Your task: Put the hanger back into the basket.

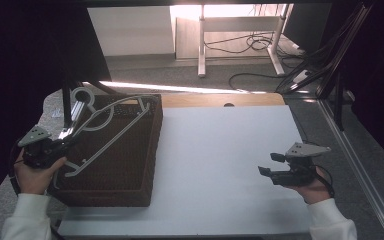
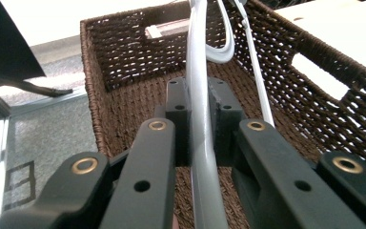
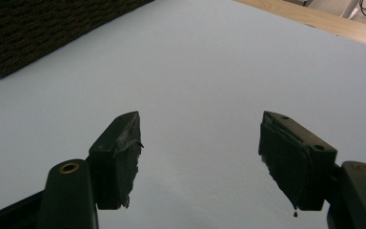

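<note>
While the left gripper [image 1: 62, 145] is clamping a white hanger [image 1: 107, 127] that is lying tilted across the brown wicker basket [image 1: 150, 165], the right gripper [image 1: 271, 164] is hovering wide open, holding nothing, above the white table [image 1: 220, 165].

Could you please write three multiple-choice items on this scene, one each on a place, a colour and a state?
1. Where does the hanger lie?
A. over the basket
B. on the bare table
C. on the floor

2. What colour is the basket?
A. white
B. brown
C. blue

3. How is the right gripper?
A. shut on the hanger
B. shut on nothing
C. open, holding nothing

Answers: 1 A, the left gripper holds it across the basket's top. 2 B, dark brown weave. 3 C, its jaws stand apart over the white table.
</note>
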